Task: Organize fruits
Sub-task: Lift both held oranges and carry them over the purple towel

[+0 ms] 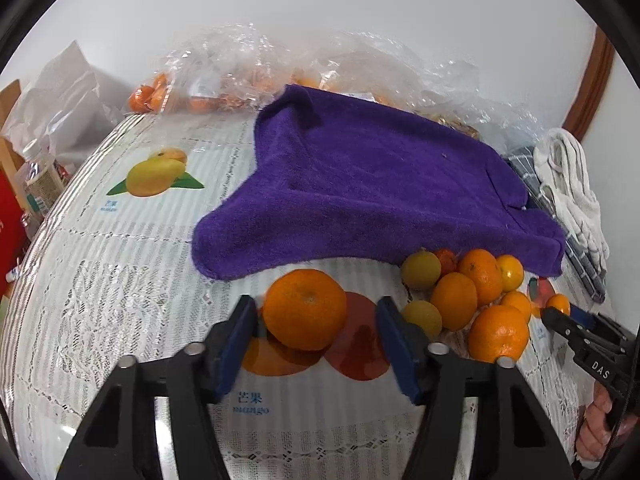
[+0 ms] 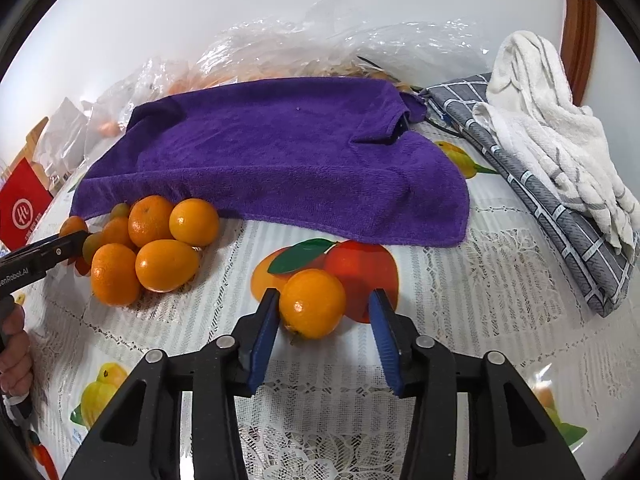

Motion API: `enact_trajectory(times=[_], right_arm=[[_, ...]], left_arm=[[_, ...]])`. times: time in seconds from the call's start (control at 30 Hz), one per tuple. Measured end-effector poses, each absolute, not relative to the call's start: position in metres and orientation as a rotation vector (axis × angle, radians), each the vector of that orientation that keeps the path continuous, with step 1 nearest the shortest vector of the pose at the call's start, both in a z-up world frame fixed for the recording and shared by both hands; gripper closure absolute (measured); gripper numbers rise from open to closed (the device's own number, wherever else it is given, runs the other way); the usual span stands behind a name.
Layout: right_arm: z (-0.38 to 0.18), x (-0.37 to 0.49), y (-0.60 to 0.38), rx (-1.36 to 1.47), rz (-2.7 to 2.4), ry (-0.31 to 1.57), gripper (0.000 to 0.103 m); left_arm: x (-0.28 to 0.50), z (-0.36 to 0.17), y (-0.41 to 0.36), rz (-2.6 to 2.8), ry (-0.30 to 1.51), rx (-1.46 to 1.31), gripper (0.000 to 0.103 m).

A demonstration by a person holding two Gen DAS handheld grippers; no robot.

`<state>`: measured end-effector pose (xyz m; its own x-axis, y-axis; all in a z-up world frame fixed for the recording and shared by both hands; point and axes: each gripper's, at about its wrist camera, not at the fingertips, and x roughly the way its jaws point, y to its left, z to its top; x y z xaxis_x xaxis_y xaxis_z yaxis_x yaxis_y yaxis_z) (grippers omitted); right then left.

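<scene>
Centrally, a purple towel (image 1: 360, 184) lies on the lace tablecloth (image 1: 100, 300); crinkled clear bags (image 1: 248, 68) sit behind it, and a grey checked cloth (image 2: 560, 216) under a white towel (image 2: 552, 120) lies at its right. Just before its front hem huddles a pile of oranges (image 2: 152, 248). The left gripper (image 1: 316, 332) stands apart around a large orange (image 1: 305, 309), its right pad clear of it; the right gripper (image 2: 324, 328) likewise brackets a small orange (image 2: 312, 304) with a gap. Print reads "mango" (image 1: 251, 410); the grippers read "DAS" and "enRobot.AI".

Purple towel (image 2: 272, 160), grey checked cloth (image 2: 560, 216), white towel (image 2: 552, 136).
</scene>
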<state>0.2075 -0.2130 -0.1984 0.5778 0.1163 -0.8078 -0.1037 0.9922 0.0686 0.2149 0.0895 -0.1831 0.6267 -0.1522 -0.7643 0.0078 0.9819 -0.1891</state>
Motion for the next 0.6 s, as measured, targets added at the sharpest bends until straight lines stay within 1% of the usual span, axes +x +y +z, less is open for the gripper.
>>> enact_trajectory(times=[0.03,0.1,0.2,0.6], right_arm=[[-0.1983,0.2079,-0.2140,0.021,0.132,0.945,0.065],[-0.1981,0.2082,-0.2155,0.033,0.135,0.943,0.066],[-0.1982,0.2082,-0.2150,0.042,0.149,0.940,0.071],[-0.1997,0.2066,-0.2182,0.073,0.158,0.933,0.071]], left_arm=[[0.2151,-0.1831,0.0915,-0.091,0.888,-0.187,0.054],[0.2156,-0.1834,0.0959,-0.101,0.883,-0.218,0.062],[0.2149,-0.1834,0.0965,-0.103,0.879,-0.222,0.065],[0.2120,-0.1779,0.0956,-0.138,0.854,-0.250,0.065]])
